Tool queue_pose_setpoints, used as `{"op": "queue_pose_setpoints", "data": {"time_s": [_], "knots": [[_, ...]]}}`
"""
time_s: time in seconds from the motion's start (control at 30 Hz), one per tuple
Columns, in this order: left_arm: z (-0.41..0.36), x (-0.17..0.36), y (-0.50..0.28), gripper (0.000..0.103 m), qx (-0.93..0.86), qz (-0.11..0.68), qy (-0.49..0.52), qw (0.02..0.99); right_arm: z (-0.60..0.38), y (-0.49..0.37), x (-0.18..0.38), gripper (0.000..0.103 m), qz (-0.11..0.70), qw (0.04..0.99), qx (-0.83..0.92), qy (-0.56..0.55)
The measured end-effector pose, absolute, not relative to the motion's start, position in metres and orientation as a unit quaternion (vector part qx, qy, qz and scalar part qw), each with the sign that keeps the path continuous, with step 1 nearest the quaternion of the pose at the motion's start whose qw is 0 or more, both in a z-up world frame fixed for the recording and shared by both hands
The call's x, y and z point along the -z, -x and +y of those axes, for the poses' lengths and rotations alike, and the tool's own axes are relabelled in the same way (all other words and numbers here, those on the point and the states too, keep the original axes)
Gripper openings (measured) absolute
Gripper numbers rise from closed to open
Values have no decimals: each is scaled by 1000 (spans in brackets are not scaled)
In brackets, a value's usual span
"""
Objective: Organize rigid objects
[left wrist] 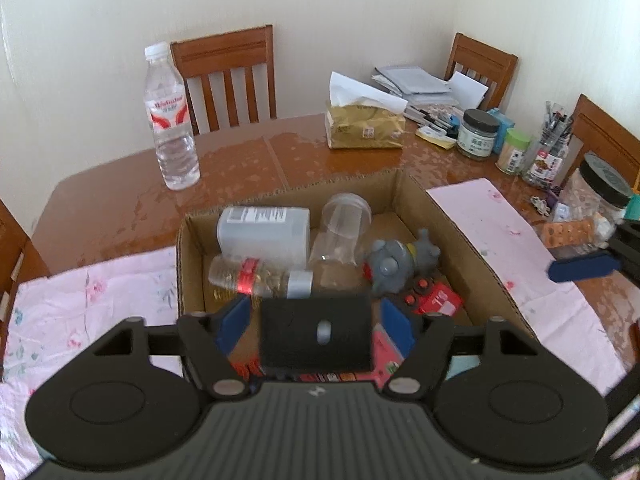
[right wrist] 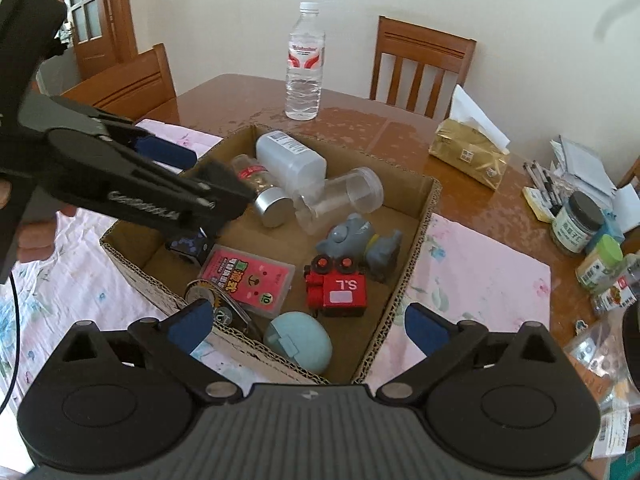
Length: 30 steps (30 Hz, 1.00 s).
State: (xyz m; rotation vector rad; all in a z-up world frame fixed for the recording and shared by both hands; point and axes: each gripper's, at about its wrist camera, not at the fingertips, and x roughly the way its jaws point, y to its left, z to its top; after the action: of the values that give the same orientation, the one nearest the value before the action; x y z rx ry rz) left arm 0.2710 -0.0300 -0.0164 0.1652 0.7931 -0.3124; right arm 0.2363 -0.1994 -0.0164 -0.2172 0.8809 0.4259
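My left gripper (left wrist: 316,322) clasps a black block (left wrist: 316,334) above the cardboard box (right wrist: 416,236) on the table; my right gripper (right wrist: 308,326) hangs slack-jawed at the box's near edge. Inside I count one teal egg-shaped case (right wrist: 302,342), one red toy train (right wrist: 338,290), one pink card pack (right wrist: 248,276), one grey figurine (right wrist: 360,246), one clear plastic jar (right wrist: 340,198), one gold-filled jar (right wrist: 262,190), one white bottle (right wrist: 290,162). Beyond the box stands one water bottle (right wrist: 305,64).

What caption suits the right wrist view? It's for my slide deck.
Left gripper holds a black block over the cardboard box of toys and bottles; right gripper waits open.
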Motion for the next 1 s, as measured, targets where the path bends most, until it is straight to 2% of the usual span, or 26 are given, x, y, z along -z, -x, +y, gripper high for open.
{"op": "queue_pose_setpoints", "data": {"time_s": [0.03,0.13,0.47,0.73,1.0], "knots": [[-31,16,-272,91,148,380,-82,910,-200,-236,16,103,423,878,-202,101],[-30,8,-265,96,133,359,-84,920,-202,-234,14,103,427,878,-196,92],[-4,-11,-220,97,36,383,-62,921,-192,-220,2,103,459,877,-119,76],[14,-16,-179,97,14,414,-26,910,-189,-203,-12,103,471,879,-66,23],[14,-23,-162,97,22,421,-35,906,-180,-190,-20,103,470,881,-55,21]]}}
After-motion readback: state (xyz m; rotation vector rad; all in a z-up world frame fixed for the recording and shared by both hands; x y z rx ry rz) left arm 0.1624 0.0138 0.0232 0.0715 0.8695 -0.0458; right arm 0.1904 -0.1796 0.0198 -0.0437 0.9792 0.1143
